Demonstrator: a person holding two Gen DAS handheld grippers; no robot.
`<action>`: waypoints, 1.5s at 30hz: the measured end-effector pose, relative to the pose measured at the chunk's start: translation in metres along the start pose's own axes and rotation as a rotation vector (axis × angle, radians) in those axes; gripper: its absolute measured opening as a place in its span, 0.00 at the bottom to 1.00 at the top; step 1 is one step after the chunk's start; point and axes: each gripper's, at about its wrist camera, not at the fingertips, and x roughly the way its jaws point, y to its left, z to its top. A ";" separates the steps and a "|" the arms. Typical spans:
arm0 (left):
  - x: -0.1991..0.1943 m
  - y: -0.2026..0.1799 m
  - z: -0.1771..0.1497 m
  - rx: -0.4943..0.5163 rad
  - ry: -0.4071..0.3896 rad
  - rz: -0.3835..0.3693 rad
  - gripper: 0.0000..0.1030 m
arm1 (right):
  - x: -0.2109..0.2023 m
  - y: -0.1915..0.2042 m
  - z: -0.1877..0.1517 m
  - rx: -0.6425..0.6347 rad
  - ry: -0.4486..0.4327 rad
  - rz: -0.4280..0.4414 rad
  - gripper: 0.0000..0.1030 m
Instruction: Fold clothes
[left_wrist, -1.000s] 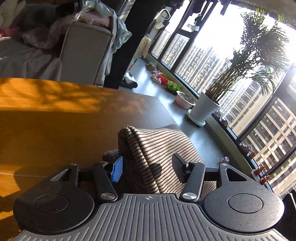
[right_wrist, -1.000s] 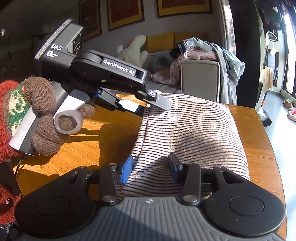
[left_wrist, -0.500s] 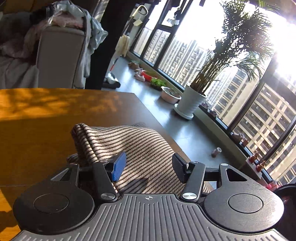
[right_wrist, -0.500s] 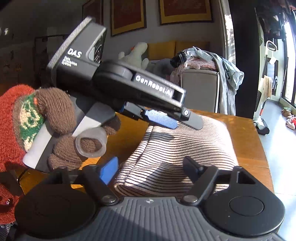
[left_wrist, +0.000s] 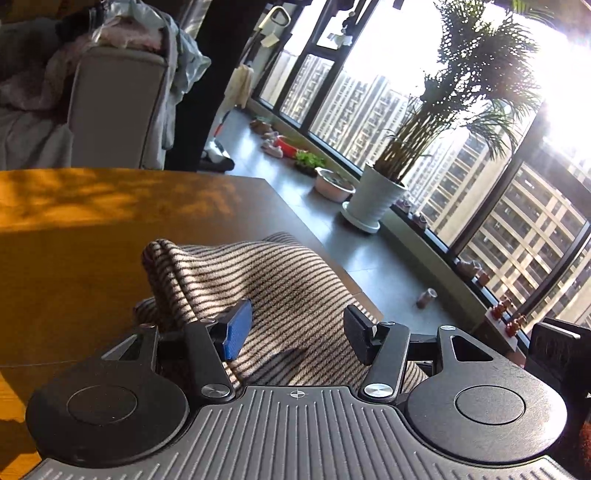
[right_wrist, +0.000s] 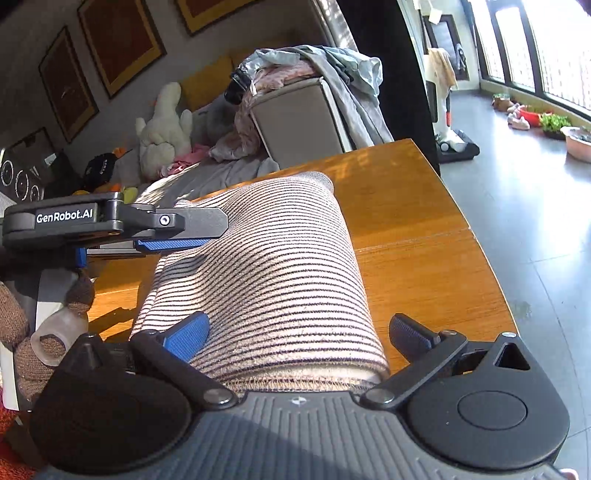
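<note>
We see a folded striped garment (right_wrist: 266, 280) lying on the wooden table (right_wrist: 413, 236); our right gripper (right_wrist: 299, 338) stands wide around its near end, pads apart. Our left gripper (left_wrist: 295, 328) sits half-open over the cloth, gripping nothing; a cluttered sofa (right_wrist: 295, 114) and sunlit windows (left_wrist: 369, 110) lie beyond.

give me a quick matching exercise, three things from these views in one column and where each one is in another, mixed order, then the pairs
Things:
1. striped garment
2. white plant pot
3. plush toy

Places:
A. on the floor by the window
B. on the wooden table
C. on the sofa under the framed pictures

Pairs: 1-B, 2-A, 3-C
</note>
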 end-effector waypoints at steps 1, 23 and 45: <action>0.000 0.001 0.000 -0.002 0.000 -0.002 0.58 | -0.001 -0.002 -0.002 0.010 0.000 0.005 1.00; -0.001 0.011 -0.008 -0.018 -0.021 -0.053 0.59 | -0.031 -0.001 0.032 -0.046 -0.054 -0.008 1.00; -0.004 0.022 -0.016 -0.052 -0.037 -0.094 0.59 | 0.053 0.006 0.077 -0.119 0.084 0.013 0.73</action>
